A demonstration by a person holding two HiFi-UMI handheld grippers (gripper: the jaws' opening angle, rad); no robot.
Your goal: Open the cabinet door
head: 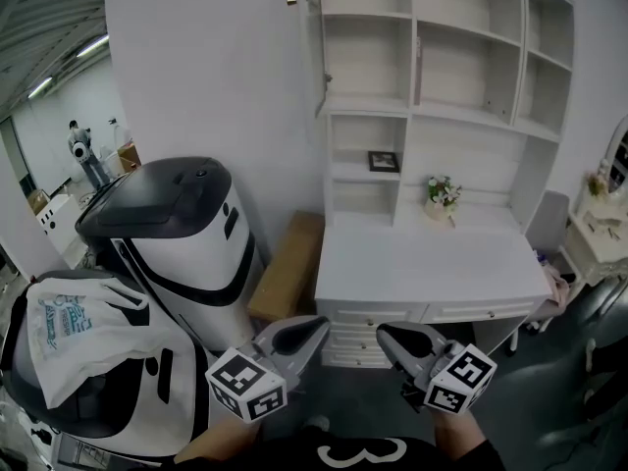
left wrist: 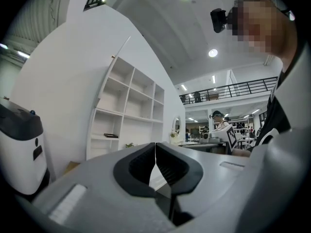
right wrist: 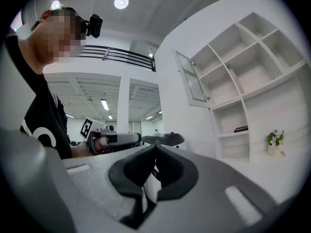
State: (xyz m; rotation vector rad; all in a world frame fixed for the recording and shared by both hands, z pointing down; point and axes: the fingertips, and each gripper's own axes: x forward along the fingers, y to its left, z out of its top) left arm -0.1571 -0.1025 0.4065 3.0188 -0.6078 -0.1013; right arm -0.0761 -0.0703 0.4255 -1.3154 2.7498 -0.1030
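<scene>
The white cabinet's upper left door [head: 312, 29] stands swung out from the shelves, seen nearly edge-on, with a small brass knob [head: 291, 1]. It appears as a glass-paned door [right wrist: 191, 83] in the right gripper view and as a thin edge [left wrist: 121, 48] in the left gripper view. Both grippers hang low in front of the desk, far below the door. My left gripper [head: 323, 325] [left wrist: 155, 152] is shut with nothing between its pads. My right gripper [head: 382, 333] [right wrist: 155, 149] is shut too and holds nothing. Their tips point toward each other, a short gap apart.
A white desk [head: 422, 263] with drawers [head: 392, 314] sits under the shelves and bears a flower pot [head: 442, 194]. A picture frame [head: 383, 161] lies in a cubby. A white-and-black machine [head: 186, 234], a cardboard box [head: 289, 263] and a white bag [head: 78, 334] stand at left.
</scene>
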